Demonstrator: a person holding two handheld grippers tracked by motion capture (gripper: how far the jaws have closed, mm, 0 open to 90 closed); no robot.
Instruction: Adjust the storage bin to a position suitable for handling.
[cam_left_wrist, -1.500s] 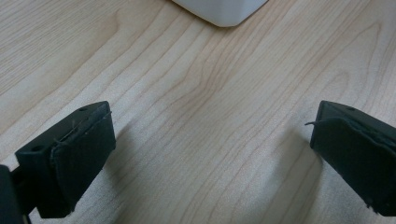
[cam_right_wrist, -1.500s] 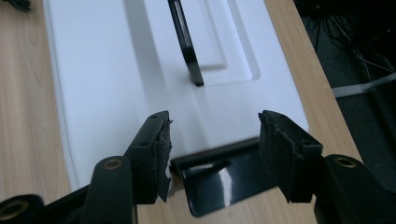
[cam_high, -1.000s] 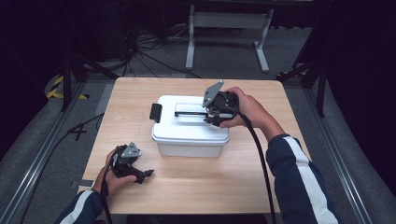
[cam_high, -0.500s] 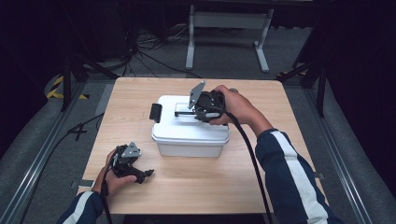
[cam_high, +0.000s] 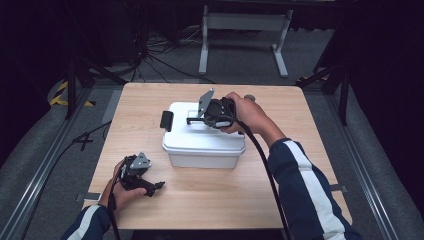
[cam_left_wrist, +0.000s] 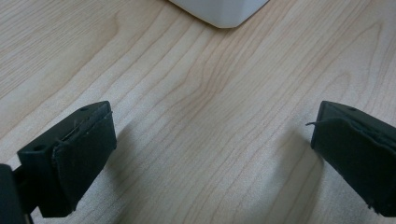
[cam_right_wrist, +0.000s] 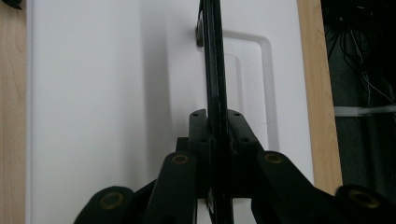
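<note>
right gripper (cam_right_wrist: 217, 140): pinching handle (cam_right_wrist: 214, 70), just closed on it
left gripper (cam_left_wrist: 210, 154): spread, nothing between
tip: lift box (cam_high: 200, 145) straight, keep handle centred between fingers

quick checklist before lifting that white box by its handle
1. Right gripper shut on the black handle: ok; its jaws have just been closing and the handle sits between them.
2. Handle raised upright off the lid: ok.
3. Black latch at the box's left end fastened: cannot tell.
4. Left gripper apart from the white box: ok, it rests open on the table.
5. Right gripper's cable free of the box: ok, it trails back along the sleeve.
6. Grip centred along the handle: cannot tell.
</note>
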